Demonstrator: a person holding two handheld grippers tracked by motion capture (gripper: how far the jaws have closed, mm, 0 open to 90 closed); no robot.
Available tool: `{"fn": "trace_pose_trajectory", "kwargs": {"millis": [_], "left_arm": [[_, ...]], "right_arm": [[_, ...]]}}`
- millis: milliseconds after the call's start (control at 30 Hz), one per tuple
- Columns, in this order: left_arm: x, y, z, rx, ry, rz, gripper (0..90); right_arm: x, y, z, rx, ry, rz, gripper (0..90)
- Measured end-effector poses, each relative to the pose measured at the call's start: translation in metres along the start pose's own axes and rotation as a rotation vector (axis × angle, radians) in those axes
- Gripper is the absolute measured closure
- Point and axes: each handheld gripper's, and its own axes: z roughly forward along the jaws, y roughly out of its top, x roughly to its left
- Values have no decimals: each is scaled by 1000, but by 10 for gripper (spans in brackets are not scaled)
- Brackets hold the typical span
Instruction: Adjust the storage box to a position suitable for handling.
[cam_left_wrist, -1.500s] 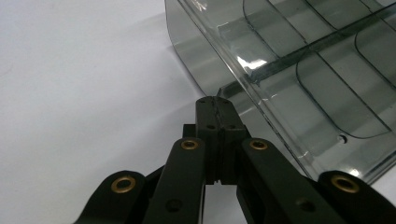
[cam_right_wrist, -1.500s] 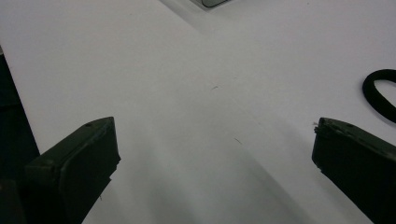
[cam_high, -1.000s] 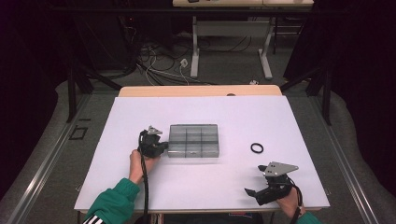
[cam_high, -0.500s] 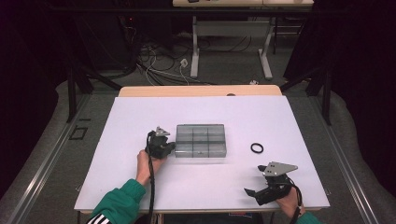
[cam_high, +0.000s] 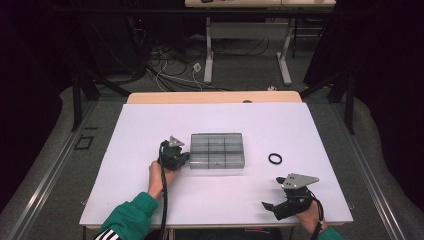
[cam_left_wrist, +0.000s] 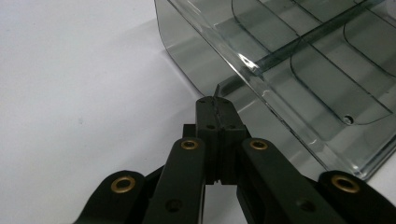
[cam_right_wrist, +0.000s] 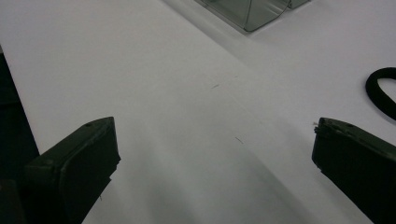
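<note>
Item one: a clear smoky compartment box (cam_high: 217, 150), lid shut, at the middle of the white table (cam_high: 150, 125); its dividers show through the plastic, and the cells that can be seen look empty. Item two: a black ring (cam_high: 275, 158), loose on the table at about three o'clock from the box, near it but apart. Left gripper (cam_left_wrist: 214, 105): jaws pressed together, tips at the box's nine o'clock side, at or just short of its lower edge; whether they pinch the lid lip cannot be told. Right gripper (cam_high: 274, 206): jaws spread wide, nothing between them, resting near the table's five o'clock corner, with the ring at its twelve o'clock. Judged progress: early; box unopened, ring not yet picked up.
</note>
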Motion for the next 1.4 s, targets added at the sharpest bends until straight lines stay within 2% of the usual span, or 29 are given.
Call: {"fn": "trace_pose_trajectory", "kwargs": {"millis": [33, 67, 133, 300, 333, 400, 467, 667, 800, 867, 900, 967, 1000, 1067, 1167, 1233, 1400], "left_arm": [[0, 0, -1, -3, 9, 4, 889], [1, 1, -3, -8, 13, 7, 822], [2, 1, -7, -16, 28, 5, 806], [11, -2, -17, -21, 65, -24, 637], [14, -4, -20, -16, 58, -40, 559], [15, -6, -24, -13, 65, -49, 464], [17, -7, -27, -11, 62, -45, 445], [17, -13, -36, 5, 49, -32, 269], [13, -14, -42, -3, 20, -20, 162], [9, -16, -47, 1, 21, -2, 123], [7, -16, -47, -5, 31, 10, 123], [4, -18, -50, 4, 24, 21, 67], [2, -19, -50, -10, 35, 25, 67], [-1, -20, -52, 5, 21, 36, 19], [-7, -22, -54, -7, 9, 35, 0], [-11, -24, -56, -4, 3, 54, 0], [-22, -27, -56, -14, -26, 73, 0]], "right_arm": [[0, 0, 1, -19, 2, 1, 0], [0, 0, 0, -11, -7, 3, 0], [0, 0, 0, -11, -7, 3, 0], [0, 0, 0, -12, -6, 2, 0], [0, 0, 0, -12, -7, 3, 0], [0, 0, 0, -9, -5, -4, 0], [-1, 0, -1, -3, -4, -4, 0], [-1, 0, -1, -1, -3, 5, 0], [-2, 0, -2, 0, -1, -1, 0], [-2, -1, -2, -5, -7, 11, 0], [-2, -1, -2, -5, -7, 11, 0], [-3, -1, -1, -5, -6, 2, 0], [-3, -1, -1, -5, -6, 2, 0], [-2, -1, -2, -2, -9, 17, 0], [-3, -1, -2, 0, -8, 12, 0], [-3, -1, -2, -1, -11, 20, 0], [-4, -1, -2, -8, -13, 12, 1]]}}
